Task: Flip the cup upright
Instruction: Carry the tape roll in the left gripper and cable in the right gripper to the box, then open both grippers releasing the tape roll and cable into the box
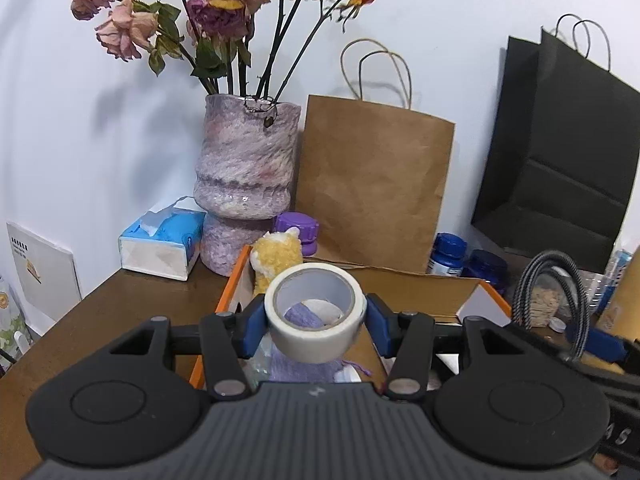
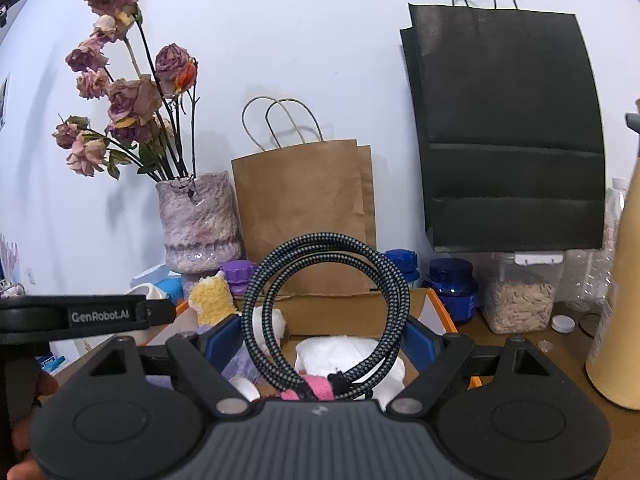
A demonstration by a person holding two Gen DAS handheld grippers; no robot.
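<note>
No cup can be made out in either view, so where it lies, and which way it is tipped, I cannot tell. What the left gripper has instead is a roll of white tape, clamped between its blue pads over an orange-edged cardboard box. The right gripper is clamped on a coiled braided cable, whose loop stands between its jaws above the same box.

From the tape roll, a yellow plush toy sits at 11 o'clock, a purple vase of dried roses beyond it, a brown paper bag at 1 o'clock against the wall, and a tissue box at 10 o'clock on the desk.

In my judgement both loads should first be set down gently in the box; only a freed gripper can search for the cup, grip its wall near the rim and turn it.
</note>
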